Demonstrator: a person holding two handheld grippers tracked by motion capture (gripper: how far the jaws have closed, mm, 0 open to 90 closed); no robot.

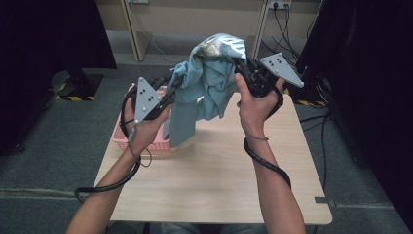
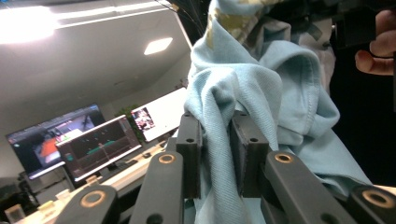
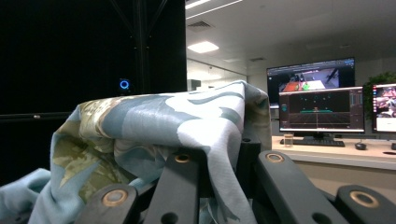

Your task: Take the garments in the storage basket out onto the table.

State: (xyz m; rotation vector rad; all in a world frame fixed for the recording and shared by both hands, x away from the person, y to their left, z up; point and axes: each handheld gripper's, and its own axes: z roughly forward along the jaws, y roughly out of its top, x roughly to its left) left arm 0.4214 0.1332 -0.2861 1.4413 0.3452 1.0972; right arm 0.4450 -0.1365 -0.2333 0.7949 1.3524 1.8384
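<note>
A light blue garment (image 1: 207, 92) with a printed patch near its top hangs in the air between both grippers, above the far part of the wooden table (image 1: 219, 185). My left gripper (image 1: 171, 87) is shut on a bunched fold of the blue cloth (image 2: 219, 154), pinched between its black jaws. My right gripper (image 1: 241, 66) is held higher and is shut on the printed part of the garment (image 3: 187, 121), which drapes over its jaws. A person's hands grasp both grippers from below.
A pink basket (image 1: 146, 139) sits at the table's far left edge, partly behind the hanging cloth and my left hand. Dark curtained panels stand on both sides. Monitors (image 3: 317, 107) on a desk show in the gripper views. Cables trail from both grippers.
</note>
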